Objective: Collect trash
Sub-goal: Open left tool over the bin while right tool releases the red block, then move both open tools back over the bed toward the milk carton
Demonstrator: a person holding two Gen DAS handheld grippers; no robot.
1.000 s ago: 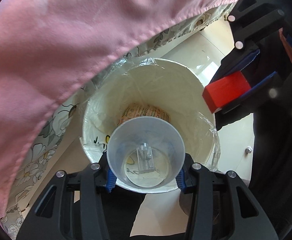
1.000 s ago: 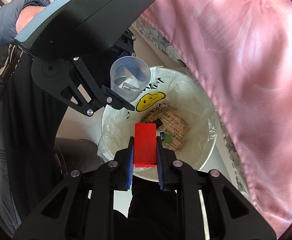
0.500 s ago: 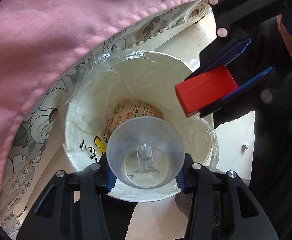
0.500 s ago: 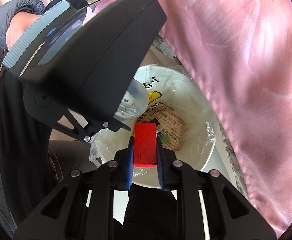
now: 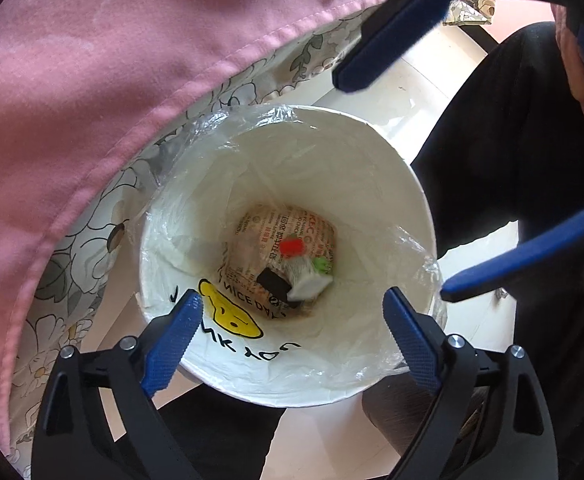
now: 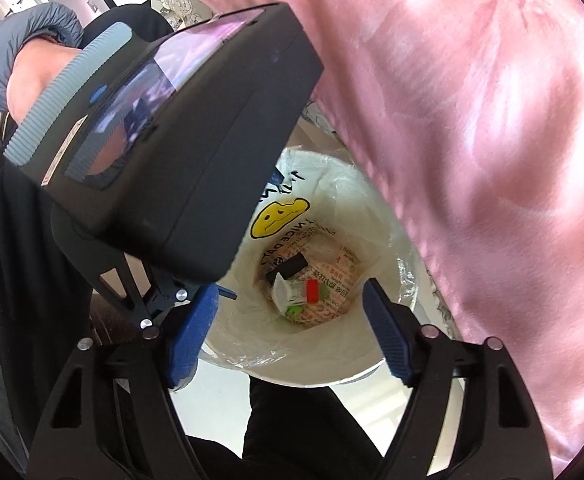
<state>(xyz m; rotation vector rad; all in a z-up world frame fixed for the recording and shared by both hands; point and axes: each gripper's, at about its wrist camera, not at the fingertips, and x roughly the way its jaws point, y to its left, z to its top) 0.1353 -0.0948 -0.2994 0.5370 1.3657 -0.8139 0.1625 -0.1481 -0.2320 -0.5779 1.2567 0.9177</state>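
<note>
A white bin [image 5: 408, 184] with a clear liner and a yellow smiley bag stands on the floor below both grippers. At its bottom lie a printed paper wrapper [image 5: 260, 232], the red block [image 5: 292, 246], a black piece [image 5: 274, 282] and the pale plastic cup [image 5: 308, 280]. My left gripper [image 5: 292, 308] hangs over the bin's near rim, its jaws opening with nothing between them. My right gripper [image 6: 290, 296] is also above the bin, jaws opening and empty. In the right wrist view the red block [image 6: 313, 291] lies beside the cup [image 6: 283, 290].
A pink cloth [image 5: 132, 60] hangs over the bin's far side, with a floral cloth [image 5: 92, 220] under it. The person's dark trousers [image 5: 492, 140] stand close by on the pale tiled floor [image 5: 404, 92]. The left gripper's black body [image 6: 172, 160] fills the right wrist view's left half.
Both grippers went from shut to open. The plastic cup left the left gripper and the red block left the right one; both now lie at the bottom of the bin.
</note>
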